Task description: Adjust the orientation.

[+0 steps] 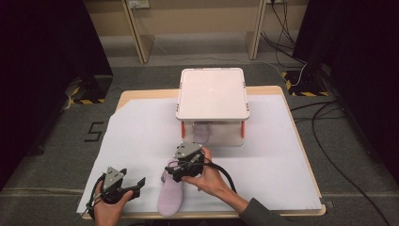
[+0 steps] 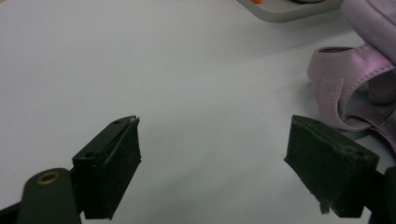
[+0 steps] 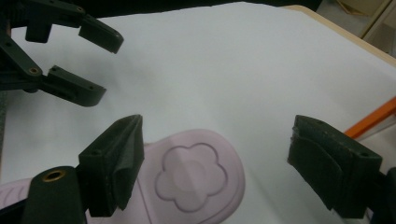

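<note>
Slippage threatens: right claw [image 1: 175, 170], gaping and empty over the pink sandal [image 1: 170, 197] low in frame, could skid off its smooth toe; left claw [image 1: 136, 184] equally wide, empty.

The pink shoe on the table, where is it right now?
In the high view, the pink shoe lies near the table's front edge, under the open right gripper, right of the left gripper.

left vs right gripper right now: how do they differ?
The right gripper hovers over the pink sandal, which lies below its open jaws in the right gripper view; the left gripper sits off to the sandal's side with bare white sheet between its jaws. The right gripper is farther up the table, nearer the lidded box; the left is near the front edge. Both are open and hold nothing.
</note>
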`<move>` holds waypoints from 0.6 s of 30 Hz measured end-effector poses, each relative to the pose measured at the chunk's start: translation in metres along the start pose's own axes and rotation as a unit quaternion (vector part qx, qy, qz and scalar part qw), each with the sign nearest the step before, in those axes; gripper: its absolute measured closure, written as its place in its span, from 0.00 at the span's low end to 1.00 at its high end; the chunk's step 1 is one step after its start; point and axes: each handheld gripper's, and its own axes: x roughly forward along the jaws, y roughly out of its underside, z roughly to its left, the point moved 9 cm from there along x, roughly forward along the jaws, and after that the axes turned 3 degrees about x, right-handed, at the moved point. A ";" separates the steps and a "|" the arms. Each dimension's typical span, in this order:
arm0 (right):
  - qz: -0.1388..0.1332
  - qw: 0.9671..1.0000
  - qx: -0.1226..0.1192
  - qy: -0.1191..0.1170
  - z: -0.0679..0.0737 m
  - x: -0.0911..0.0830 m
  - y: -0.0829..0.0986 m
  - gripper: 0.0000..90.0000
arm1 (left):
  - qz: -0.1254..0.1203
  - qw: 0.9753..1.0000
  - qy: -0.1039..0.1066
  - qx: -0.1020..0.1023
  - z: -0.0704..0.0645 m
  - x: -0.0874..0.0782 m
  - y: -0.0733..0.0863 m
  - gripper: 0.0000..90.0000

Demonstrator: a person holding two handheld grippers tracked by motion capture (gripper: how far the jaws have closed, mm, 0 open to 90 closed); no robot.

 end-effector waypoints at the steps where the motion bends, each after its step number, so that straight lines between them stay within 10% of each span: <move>1: 0.004 1.000 0.001 -0.002 0.003 0.001 0.000 0.21 | 0.002 1.000 0.000 0.001 0.000 0.000 0.000 0.19; 14: 0.053 0.997 -0.062 0.004 0.020 0.017 0.005 0.22 | 0.001 1.000 -0.003 0.006 0.001 -0.002 0.001 0.19; 18: 0.052 0.997 -0.049 0.000 0.017 0.013 0.008 0.22 | -0.002 1.000 -0.003 0.004 0.002 -0.003 0.002 0.19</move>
